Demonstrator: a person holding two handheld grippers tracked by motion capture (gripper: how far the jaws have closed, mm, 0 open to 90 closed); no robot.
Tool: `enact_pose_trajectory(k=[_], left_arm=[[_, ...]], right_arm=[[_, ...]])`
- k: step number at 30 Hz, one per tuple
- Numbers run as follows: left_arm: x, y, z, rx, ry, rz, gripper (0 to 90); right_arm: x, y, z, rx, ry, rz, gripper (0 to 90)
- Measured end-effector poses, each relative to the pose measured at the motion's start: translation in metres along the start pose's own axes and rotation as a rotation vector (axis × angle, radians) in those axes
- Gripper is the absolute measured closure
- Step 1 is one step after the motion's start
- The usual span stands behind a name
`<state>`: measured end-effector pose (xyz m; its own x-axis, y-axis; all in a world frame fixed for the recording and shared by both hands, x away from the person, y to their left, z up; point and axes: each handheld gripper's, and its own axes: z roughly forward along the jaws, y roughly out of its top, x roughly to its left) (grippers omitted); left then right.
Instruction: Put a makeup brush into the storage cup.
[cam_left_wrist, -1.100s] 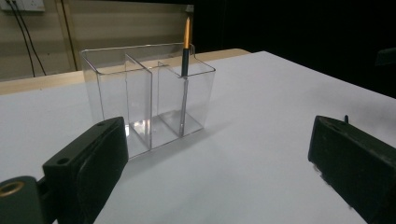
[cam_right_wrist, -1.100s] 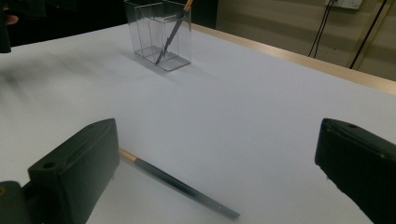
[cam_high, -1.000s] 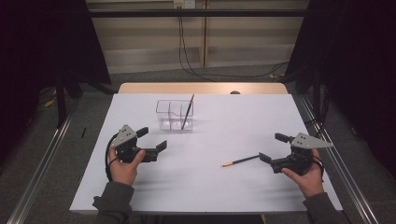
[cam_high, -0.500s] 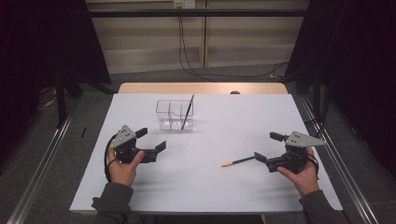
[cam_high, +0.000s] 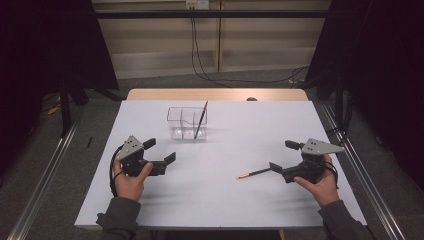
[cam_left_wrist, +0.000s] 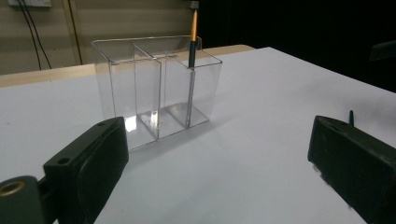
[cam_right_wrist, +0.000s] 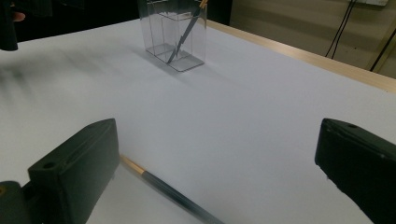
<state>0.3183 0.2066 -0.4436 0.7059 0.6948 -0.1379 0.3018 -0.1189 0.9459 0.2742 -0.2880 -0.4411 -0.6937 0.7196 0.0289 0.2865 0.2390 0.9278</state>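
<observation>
Pencil, dark-barrelled with a gold end (cam_high: 255, 173), lies flat on the white bench (cam_high: 240, 205) at lower right of the high view, just beside the right tool (cam_high: 286, 157), whose jaws stand wide apart with nothing between them; likely lined up for a pick. At upper centre the clear plastic divided holder (cam_high: 182, 122) has a matching second pencil (cam_high: 200, 120) leaning in its right compartment. Left tool (cam_high: 160, 151), lower left, gapes idle. Beyond the bench: grey floor, dark curtains.

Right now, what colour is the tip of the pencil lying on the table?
Orange-gold on the pencil; the right gripper view shows it best.
</observation>
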Motion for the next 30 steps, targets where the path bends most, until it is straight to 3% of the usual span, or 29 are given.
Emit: enact_pose_trajectory(k=[11,13,30], left_arm=[[0.0,0.0,0.002,0.01,0.022,0.001,4.8],[0.001,0.0,0.002,0.006,0.003,0.0,4.9],[-0.001,0.0,0.003,0.008,0.012,0.002,5.0]], right_arm=[[0.001,0.007,0.009,-0.001,0.009,-0.005,0.0],[0.0,0.008,0.011,-0.013,0.01,0.002,0.0],[0.003,0.019,0.028,-0.007,0.034,0.008,0.0]])
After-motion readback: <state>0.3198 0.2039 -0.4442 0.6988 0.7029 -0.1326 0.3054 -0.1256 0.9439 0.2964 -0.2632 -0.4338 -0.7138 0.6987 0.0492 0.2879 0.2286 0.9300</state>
